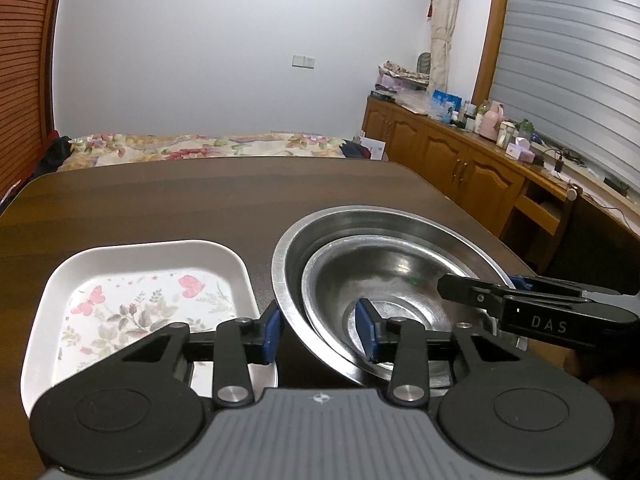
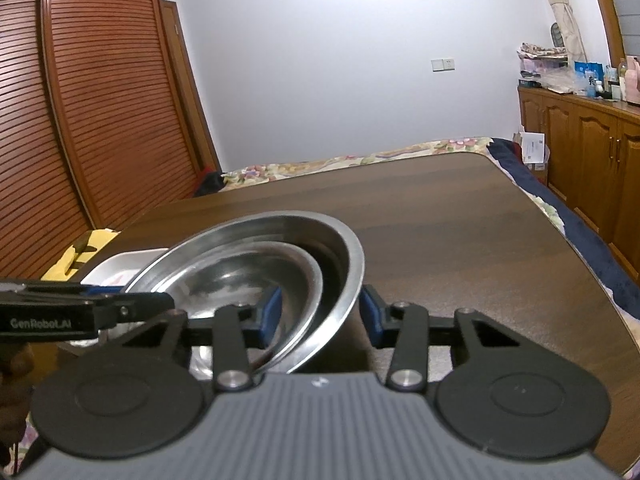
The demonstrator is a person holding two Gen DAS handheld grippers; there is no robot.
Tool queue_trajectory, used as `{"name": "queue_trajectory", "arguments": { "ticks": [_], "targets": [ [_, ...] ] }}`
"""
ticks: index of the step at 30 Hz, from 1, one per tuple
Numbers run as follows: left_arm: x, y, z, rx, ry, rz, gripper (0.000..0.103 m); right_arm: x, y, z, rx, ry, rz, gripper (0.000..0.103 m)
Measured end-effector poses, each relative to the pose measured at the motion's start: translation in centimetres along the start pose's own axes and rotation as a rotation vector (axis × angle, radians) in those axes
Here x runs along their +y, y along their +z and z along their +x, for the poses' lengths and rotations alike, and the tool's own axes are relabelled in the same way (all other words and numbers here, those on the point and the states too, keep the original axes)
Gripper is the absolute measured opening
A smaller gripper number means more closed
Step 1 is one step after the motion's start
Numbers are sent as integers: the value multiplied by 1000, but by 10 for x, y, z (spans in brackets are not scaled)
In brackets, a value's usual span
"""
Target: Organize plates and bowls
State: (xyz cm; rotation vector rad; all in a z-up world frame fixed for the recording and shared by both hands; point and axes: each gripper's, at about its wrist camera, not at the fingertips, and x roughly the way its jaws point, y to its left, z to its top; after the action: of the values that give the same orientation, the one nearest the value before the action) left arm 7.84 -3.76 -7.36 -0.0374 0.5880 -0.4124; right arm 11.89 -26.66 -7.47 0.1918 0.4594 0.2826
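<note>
Two steel bowls sit nested on the dark wooden table (image 1: 200, 200): a large bowl (image 1: 360, 220) with a smaller bowl (image 1: 400, 272) inside it. My left gripper (image 1: 320, 330) is shut across their left walls, one blue pad outside the large bowl and one inside the small bowl. On the opposite side my right gripper (image 2: 320, 314) grips the large bowl (image 2: 280, 224) and small bowl (image 2: 240, 276) the same way. Each gripper shows in the other's view: the right gripper (image 1: 480, 286) and the left gripper (image 2: 140, 300). A white floral tray (image 1: 140, 264) lies left of the bowls.
A flat steel piece (image 1: 264, 380) shows beneath the bowls; I cannot tell what it is. Bare tabletop (image 2: 440, 240) stretches behind and to the right. A floral bed (image 1: 200, 146) lies past the far edge, wooden cabinets (image 1: 460, 160) stand right, and a louvred wardrobe (image 2: 100, 120) left.
</note>
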Motion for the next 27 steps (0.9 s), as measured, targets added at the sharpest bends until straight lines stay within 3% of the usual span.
{"name": "queue_trajectory", "arguments": {
  "ticks": [2, 5, 19, 27],
  "targets": [
    [1, 0, 1, 1, 5, -2, 32, -1, -1, 1, 7, 10, 4, 33],
    [3, 1, 0, 3, 5, -14, 29, 0, -2, 2, 6, 13, 3, 30],
    [5, 21, -28, -55, -17, -21, 29, 6, 20, -11, -34, 36, 3, 27],
    [17, 33, -51, -101, 10, -22, 29, 21, 36, -9, -53, 81, -23, 27]
  ]
}}
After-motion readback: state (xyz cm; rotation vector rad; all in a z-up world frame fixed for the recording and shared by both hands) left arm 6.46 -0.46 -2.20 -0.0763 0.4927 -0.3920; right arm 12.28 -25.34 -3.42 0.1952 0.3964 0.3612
